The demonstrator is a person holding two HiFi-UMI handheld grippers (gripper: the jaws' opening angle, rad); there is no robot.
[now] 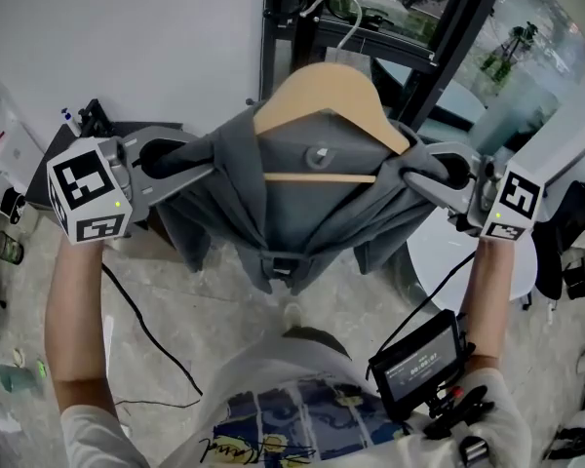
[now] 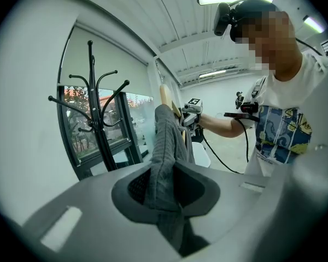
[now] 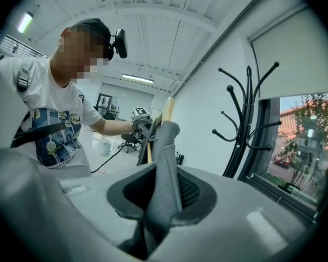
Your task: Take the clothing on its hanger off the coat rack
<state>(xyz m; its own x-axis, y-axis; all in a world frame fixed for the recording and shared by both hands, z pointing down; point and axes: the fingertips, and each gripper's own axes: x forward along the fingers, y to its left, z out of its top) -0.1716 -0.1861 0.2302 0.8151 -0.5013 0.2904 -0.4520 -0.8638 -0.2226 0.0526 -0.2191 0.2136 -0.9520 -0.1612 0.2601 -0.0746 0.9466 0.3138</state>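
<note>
A: Biggest thing first, the rack?
B: Black coat rack (image 2: pixel 97 121) stands by the window, apart from the clothing in both gripper views.
A: Clothing?
B: Grey garment (image 1: pixel 297 208) hangs on a wooden hanger (image 1: pixel 322 91), held up in front of the person, betw. the 2 grippers. Metal hook (image 1: pixel 337 10) on top.
A: Claws?
B: L gripper (image 1: pixel 162 161) nearly closed, jaws pinching a fold of garment at its end. R gripper (image 1: pixel 450 171) same, nipped on fabric at the opp. end.

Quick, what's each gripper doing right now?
Left gripper: shut on the grey garment.
Right gripper: shut on the grey garment too, at its other side.
</note>
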